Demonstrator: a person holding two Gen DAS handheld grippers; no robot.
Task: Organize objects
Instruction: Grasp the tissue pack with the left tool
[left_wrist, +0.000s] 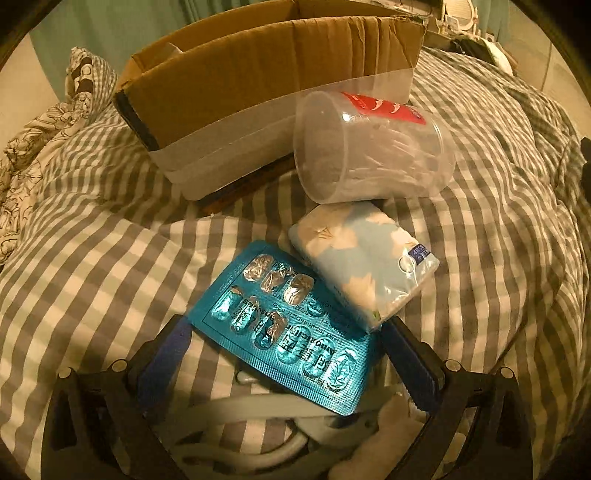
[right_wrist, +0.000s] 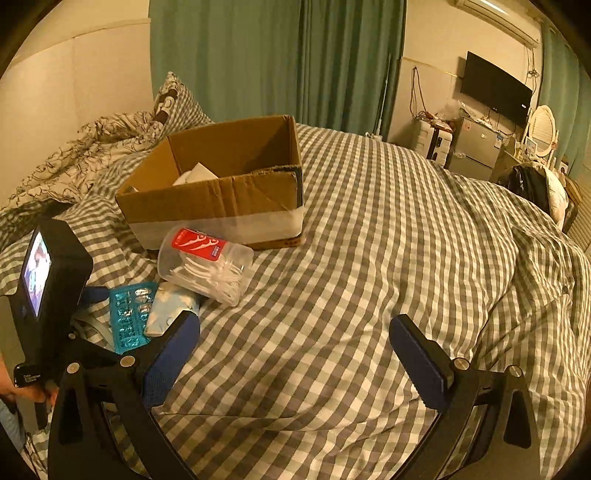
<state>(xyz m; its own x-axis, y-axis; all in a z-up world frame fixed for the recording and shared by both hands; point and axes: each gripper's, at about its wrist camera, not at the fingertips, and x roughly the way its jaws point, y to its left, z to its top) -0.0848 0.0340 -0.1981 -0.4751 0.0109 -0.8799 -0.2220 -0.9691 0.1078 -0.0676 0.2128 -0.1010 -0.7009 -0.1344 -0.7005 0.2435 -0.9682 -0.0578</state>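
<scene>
On a bed covered by a grey-and-white checked quilt, as seen from the left wrist camera, a teal blister pack of capsules is found lying flat between the spread blue-padded fingers of the left gripper. Neither pad can be seen to press on the pack, and the jaws are held wide. A pale blue tissue packet is laid just beside the pack, overlapping its far right edge. Beyond the packet, a clear plastic jar with a red label is seen tipped on its side, white sticks being visible inside. Behind the jar, a cardboard box with a band of clear tape around its lower wall is set on the quilt. White cable is coiled under the gripper.

From the right wrist camera, the right gripper is held wide above bare quilt, with nothing between its fingers. The open box is seen at mid-left, something white lying inside it. The jar lies just in front of the box, with the tissue packet and blister pack nearer the camera. The left gripper is shown at the far left, with a lit screen on its body. A hand is partly visible at the left edge. Green curtains and a wall-mounted television are seen beyond the bed.
</scene>
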